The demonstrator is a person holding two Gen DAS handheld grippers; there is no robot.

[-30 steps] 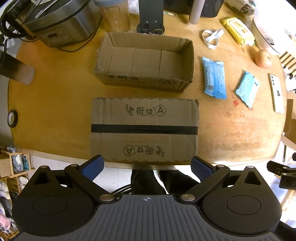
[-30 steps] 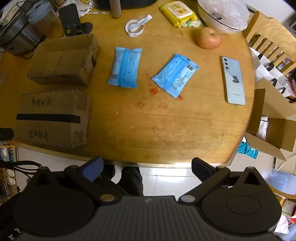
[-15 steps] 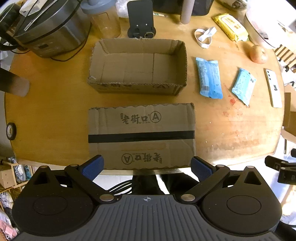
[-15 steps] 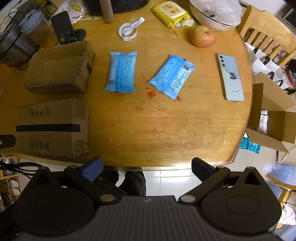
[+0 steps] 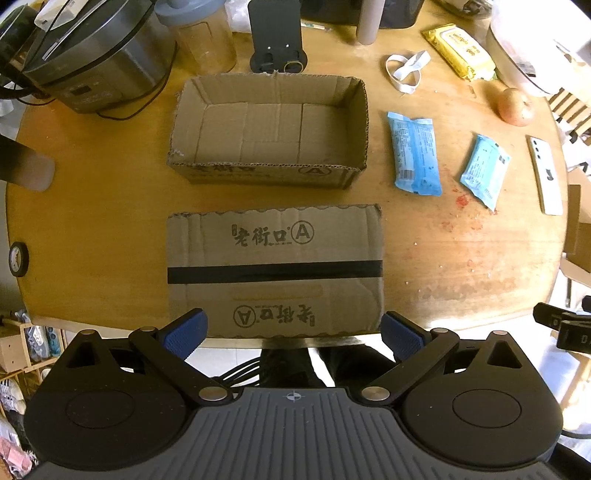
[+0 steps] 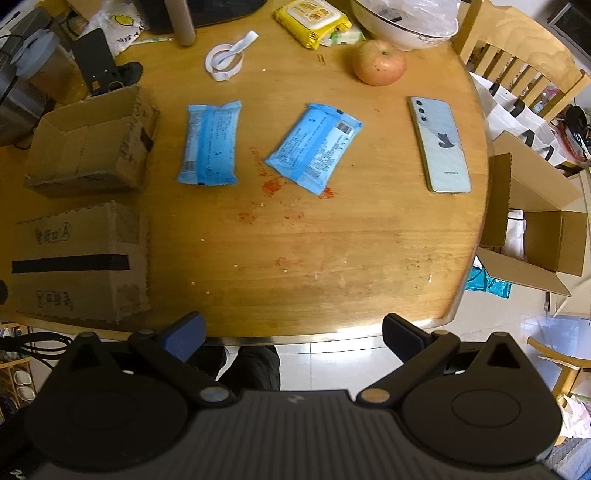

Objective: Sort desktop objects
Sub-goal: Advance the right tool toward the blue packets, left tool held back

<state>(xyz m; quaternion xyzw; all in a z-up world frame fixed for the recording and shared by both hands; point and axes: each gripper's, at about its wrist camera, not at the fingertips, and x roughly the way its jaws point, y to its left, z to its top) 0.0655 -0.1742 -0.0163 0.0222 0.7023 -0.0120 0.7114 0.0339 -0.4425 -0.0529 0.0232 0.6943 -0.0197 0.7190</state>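
The open cardboard box (image 5: 269, 129) sits toward the far middle of the round wooden table (image 5: 92, 221), its inside bare; taking this box as the landmark, a closed cardboard box (image 5: 275, 269) with a black tape band and printed characters lies just nearer the table's near edge, the two apart by a narrow strip of wood; right of the open box lies a blue packet (image 5: 413, 153), lengthwise and close to its side wall; farther right a second blue packet (image 5: 485, 170) lies tilted, well apart from the first; beyond that a pale phone (image 6: 439, 144) lies face down near the table's right rim.

Behind the open box stands a black phone stand (image 5: 275, 37), almost touching its far wall; to the box's far left a steel rice cooker (image 5: 88, 59) and a clear lidded jar (image 5: 203, 37); to its far right a loop of white ribbon (image 5: 404, 70), a yellow wipes pack (image 5: 458, 50), an apple (image 6: 378, 61) and a white bowl (image 6: 402, 26) covered in plastic.

The wood is worn, with red stains (image 6: 273, 186) and crumbs right of the boxes; past the table's right rim stand a wooden chair (image 6: 517, 59) and an open carton (image 6: 539, 221) on a pale tiled floor.

The left gripper (image 5: 293, 332) hangs at the near edge over the closed box, jaws spread wide and holding nothing; the right gripper (image 6: 293, 332) hangs off the near edge, jaws equally wide and bare.
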